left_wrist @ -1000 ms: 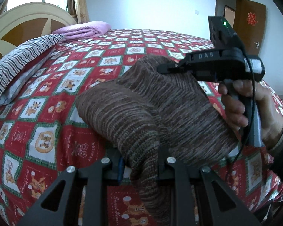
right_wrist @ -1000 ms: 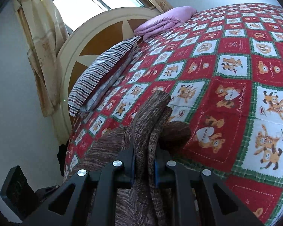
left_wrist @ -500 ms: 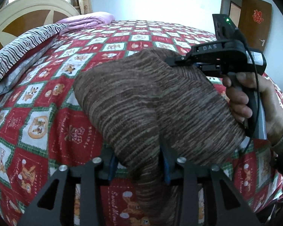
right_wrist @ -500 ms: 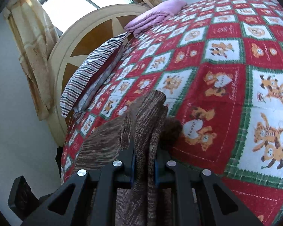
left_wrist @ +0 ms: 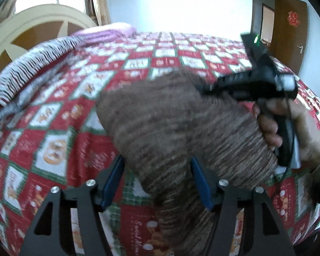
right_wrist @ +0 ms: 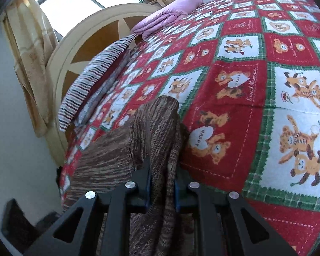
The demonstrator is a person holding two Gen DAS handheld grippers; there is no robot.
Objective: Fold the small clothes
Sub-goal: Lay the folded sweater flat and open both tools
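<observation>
A brown striped knit garment [left_wrist: 170,123] lies bunched on a bed [right_wrist: 266,49] covered with a red, green and white bear-print quilt, toward the side of the bed nearest both cameras and well away from the far edge.

In the left wrist view the left gripper [left_wrist: 157,181] has its jaws opening. A thick fold of the knit runs down between the two blue-lined fingers [left_wrist: 112,183]; a clear gap shows on the left side, while the cloth lies close against the right finger, so the pads no longer press it from both sides. This view is blurred.

The right gripper [right_wrist: 162,183] is nearly closed, its jaws pinching a narrow upright ridge of the same garment. From that pinch the knit rises ahead of the fingertips to a rounded end and also spreads flat to the left over the quilt. In the left wrist view the person's right hand [left_wrist: 288,128] holds this tool at the garment's right edge.

At the head of the bed a striped blanket [right_wrist: 96,74] lies along the edge before the curved headboard [right_wrist: 85,34], with a folded purple cloth [right_wrist: 168,15] just beyond it.
</observation>
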